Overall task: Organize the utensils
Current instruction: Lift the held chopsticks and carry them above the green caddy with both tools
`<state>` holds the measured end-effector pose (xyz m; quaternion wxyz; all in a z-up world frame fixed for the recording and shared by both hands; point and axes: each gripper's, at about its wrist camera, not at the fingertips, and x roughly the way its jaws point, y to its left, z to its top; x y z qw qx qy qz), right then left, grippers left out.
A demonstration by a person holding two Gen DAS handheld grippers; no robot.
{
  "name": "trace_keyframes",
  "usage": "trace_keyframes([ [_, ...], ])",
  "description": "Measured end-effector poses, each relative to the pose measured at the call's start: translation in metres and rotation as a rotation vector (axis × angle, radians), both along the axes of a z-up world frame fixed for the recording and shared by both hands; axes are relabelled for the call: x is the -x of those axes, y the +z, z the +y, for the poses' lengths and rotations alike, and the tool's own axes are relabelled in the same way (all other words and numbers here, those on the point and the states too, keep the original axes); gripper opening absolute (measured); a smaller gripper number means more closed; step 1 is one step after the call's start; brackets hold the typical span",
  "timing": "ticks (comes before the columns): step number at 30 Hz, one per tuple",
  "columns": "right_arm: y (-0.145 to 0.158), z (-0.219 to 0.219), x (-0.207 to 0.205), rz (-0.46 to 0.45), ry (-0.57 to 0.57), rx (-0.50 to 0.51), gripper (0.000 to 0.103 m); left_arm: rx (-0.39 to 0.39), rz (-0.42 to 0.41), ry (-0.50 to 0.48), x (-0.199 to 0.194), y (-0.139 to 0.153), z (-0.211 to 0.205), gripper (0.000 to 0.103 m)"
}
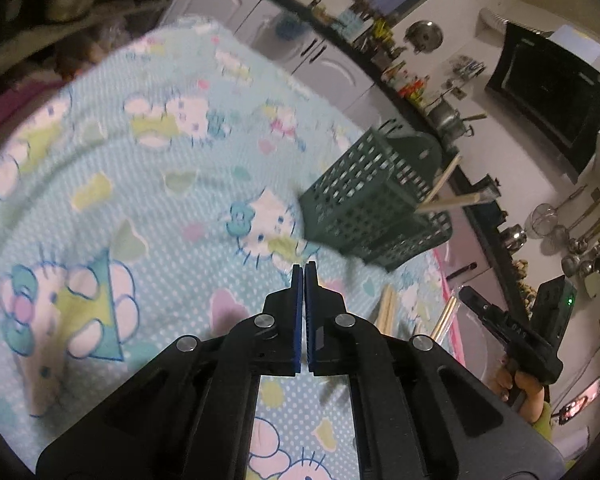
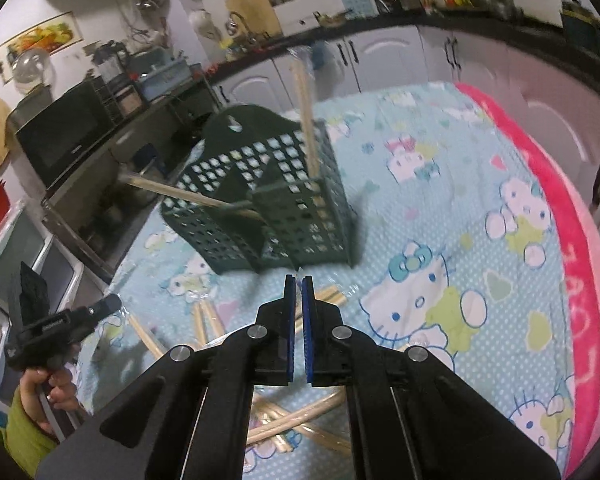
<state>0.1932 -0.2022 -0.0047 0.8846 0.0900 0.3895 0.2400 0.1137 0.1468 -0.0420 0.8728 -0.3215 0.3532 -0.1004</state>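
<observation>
1. Left gripper (image 1: 304,266): fingers pressed together, nothing between them, held over the patterned blue cloth (image 1: 148,152).
2. Right gripper (image 2: 299,279): fingers nearly closed, only a thin slit; a scrap of clear wrapper seems to sit at the tips, but whether it is gripped I cannot tell.
3. Dark green perforated utensil holder (image 2: 284,200) stands on the cloth, just beyond the right gripper's tips.
4. Two wooden chopsticks (image 2: 305,120) stick out of the holder, one leaning far left.
5. Loose wrapped chopsticks (image 2: 284,424) lie criss-crossed on the cloth under the right gripper.
6. Pink blanket edge (image 2: 572,240) borders the cloth on the right.
</observation>
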Motion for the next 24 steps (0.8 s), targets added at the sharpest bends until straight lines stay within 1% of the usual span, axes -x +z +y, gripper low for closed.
trace_keyframes([
  [4,0.017,0.006,0.008,-0.044,0.026,-0.002,0.004,-0.004,-0.047,0.001,0.007,0.016,0.004,0.0],
  [11,0.041,0.012,0.021,-0.108,0.057,-0.005,0.003,-0.019,-0.1,-0.006,0.015,0.035,0.003,0.0],
  [16,0.054,0.015,0.031,-0.145,0.075,-0.004,0.003,-0.04,-0.149,-0.049,0.022,0.051,-0.011,0.0],
  [24,0.069,0.02,0.044,-0.188,0.112,-0.013,0.003,-0.063,-0.198,-0.097,0.029,0.075,-0.034,0.0],
])
